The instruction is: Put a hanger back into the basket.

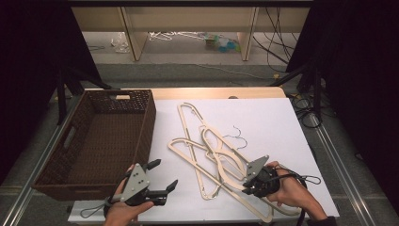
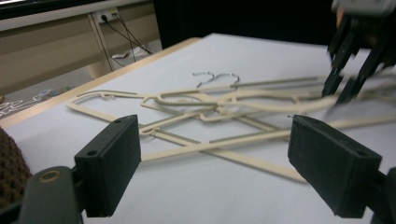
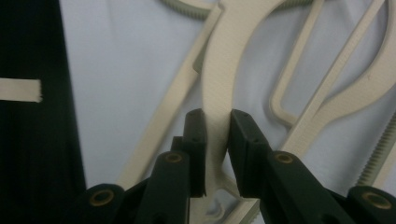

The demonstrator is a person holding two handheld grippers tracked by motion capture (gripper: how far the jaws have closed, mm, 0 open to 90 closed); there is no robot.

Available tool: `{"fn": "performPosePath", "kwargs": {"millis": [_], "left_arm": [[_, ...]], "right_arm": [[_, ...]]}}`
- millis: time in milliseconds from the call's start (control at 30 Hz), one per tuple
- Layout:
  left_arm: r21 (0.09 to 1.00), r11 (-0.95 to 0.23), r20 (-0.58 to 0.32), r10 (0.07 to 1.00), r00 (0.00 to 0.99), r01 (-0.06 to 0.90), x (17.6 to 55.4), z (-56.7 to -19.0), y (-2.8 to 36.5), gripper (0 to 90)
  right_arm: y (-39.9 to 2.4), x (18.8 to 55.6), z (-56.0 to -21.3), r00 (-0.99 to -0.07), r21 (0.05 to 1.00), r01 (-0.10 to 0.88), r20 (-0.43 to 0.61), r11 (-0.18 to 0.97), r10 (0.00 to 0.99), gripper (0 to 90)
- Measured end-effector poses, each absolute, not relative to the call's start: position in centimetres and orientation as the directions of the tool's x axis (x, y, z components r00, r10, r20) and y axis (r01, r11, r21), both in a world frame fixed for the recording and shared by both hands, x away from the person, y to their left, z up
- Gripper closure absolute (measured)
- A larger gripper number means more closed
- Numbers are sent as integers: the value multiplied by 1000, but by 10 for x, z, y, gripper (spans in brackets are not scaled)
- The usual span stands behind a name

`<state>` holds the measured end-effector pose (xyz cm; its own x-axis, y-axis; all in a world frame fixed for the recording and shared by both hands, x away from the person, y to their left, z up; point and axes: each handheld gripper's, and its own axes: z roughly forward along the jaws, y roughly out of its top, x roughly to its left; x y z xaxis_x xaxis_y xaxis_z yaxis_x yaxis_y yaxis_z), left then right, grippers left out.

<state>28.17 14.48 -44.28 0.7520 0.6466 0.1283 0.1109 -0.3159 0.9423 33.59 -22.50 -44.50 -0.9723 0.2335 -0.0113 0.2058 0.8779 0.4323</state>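
Several cream plastic hangers [image 1: 207,150] lie tangled on the white table top, their thin metal hooks [image 1: 235,134] pointing toward the far right. My right gripper [image 1: 244,187] is at the near right end of the pile, shut on a flat arm of one hanger [image 3: 223,65]; in the right gripper view both pads [image 3: 195,140] press on that strip. My left gripper [image 1: 165,173] hovers low at the near left, beside the basket, jaws wide open and nothing between them. In the left gripper view the hangers [image 2: 210,109] lie ahead and the right gripper [image 2: 344,86] stands at the upper right.
A dark brown woven basket [image 1: 147,125] with handle slots stands at the table's left. The white sheet [image 1: 263,117] has bare room at the far right. Black stands and cables flank the table, and a shelf with clutter lies beyond it.
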Motion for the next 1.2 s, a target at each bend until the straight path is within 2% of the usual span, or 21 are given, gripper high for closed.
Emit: {"fn": "performPosePath", "kwargs": {"millis": [67,100,267,333,433,633,933,1200], "left_arm": [[939,-323,121,629,768,117,284,-444,139,195],[927,-364,160,600,784,89,289,-446,129,206],[898,-437,211,530,821,52,301,-451,110,240],[886,-463,229,500,835,34,305,-454,103,283],[857,-513,300,431,851,-43,310,-458,87,285],[840,-523,365,345,865,-146,315,-458,61,303],[822,-534,373,243,896,-198,323,-460,39,373],[811,-544,385,219,896,-215,329,-463,32,414]], "right_arm": [[-225,335,-442,-974,436,199,-14,878,227,773],[-227,332,-435,-977,450,182,-15,874,211,775],[-230,325,-424,-983,476,160,1,865,181,780],[-231,323,-421,-984,489,157,7,858,176,782],[-231,320,-417,-988,505,139,13,852,153,785],[-231,318,-414,-989,518,135,24,845,143,786],[-232,317,-414,-989,526,140,33,839,144,785],[-232,317,-413,-989,527,139,34,838,143,784]]}}
